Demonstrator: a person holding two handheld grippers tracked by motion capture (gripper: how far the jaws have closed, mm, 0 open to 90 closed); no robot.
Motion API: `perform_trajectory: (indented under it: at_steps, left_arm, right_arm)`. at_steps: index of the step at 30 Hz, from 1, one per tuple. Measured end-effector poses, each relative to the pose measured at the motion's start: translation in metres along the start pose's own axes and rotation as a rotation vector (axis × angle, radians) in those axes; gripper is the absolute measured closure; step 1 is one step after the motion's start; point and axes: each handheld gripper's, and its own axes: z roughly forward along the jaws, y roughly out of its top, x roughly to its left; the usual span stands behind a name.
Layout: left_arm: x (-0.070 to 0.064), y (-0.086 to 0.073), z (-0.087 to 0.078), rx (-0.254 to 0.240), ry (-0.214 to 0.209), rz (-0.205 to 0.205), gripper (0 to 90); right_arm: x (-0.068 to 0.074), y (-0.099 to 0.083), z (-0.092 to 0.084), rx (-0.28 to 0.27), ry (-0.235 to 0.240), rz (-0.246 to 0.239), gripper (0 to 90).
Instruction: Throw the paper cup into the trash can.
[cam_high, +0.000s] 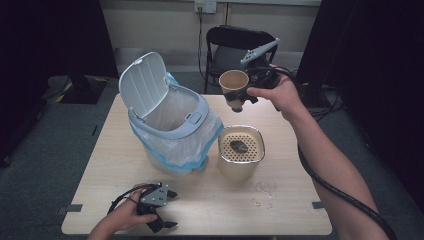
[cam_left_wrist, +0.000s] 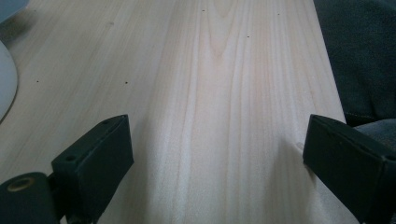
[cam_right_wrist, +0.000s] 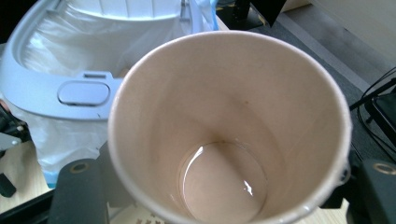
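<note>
Paper cup (cam_high: 233, 82) in right gripper (cam_high: 239, 96)

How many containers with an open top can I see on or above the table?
3. The white plastic bin with its raised lid stands left on the wooden table; the beige strainer container stands beside it; the brown paper cup is held above by the right tool.

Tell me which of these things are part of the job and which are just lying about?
In use:
- paper cup, wet inside, gripped by the right claw
- strainer container holding dregs
- lined bin, lid open

Lying about:
- left claw, open, resting on the table
- folding chair behind
- spilled drops
</note>
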Motion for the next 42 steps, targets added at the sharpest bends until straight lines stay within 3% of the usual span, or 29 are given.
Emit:
perform_trajectory:
  at_steps: [25, 42]
  left_arm:
    - [-0.001, 0.0, -0.001, 0.015, -0.005, -0.007, 7.4]
    - [0.0, 0.0, 0.0, 0.005, -0.008, 0.0, 7.0]
  right_arm:
    - [0.021, 0.041, 0.018, -0.023, 0.046, -0.038, 27.5]
    - [0.046, 0.067, 0.051, -0.025, 0.098, -0.091, 27.4]
